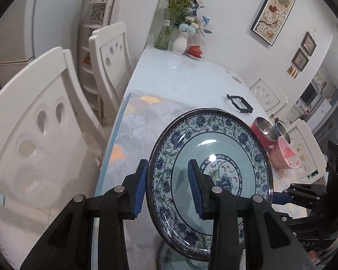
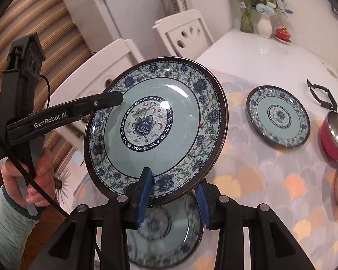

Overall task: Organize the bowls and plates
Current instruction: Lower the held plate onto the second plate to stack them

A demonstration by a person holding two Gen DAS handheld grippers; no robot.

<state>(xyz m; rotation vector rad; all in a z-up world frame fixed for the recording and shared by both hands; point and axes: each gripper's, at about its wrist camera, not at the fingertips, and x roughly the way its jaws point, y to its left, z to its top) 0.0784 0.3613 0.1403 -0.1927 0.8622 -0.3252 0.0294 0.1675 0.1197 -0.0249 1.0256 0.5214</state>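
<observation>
The dining room was white all round, with carved chairs (image 1: pixel 45 135) drawn up to a long table (image 1: pixel 180 76) half covered by a fan-patterned cloth (image 2: pixel 270 180), and vases of flowers (image 1: pixel 180 22) at the far end. I had one blue-and-green floral plate (image 2: pixel 155 123) held clear above the table, tilted up nearly on edge, between both tools. My left gripper (image 1: pixel 169 189) was narrowed onto its rim, one blue pad behind and one on the face, and my right gripper (image 2: pixel 173 200) pinched the lower rim the same way. A second plate (image 2: pixel 166 229) lay flat directly beneath, a third (image 2: pixel 279 119) farther out on the cloth, and a red steel-lined bowl (image 2: pixel 335 135) at the right edge. I judged the plate stiff, fairly heavy, glazed and slippery, and sure to chip if it dropped. The rim was the only sensible hold, and two opposed grips seemed safer than one.
</observation>
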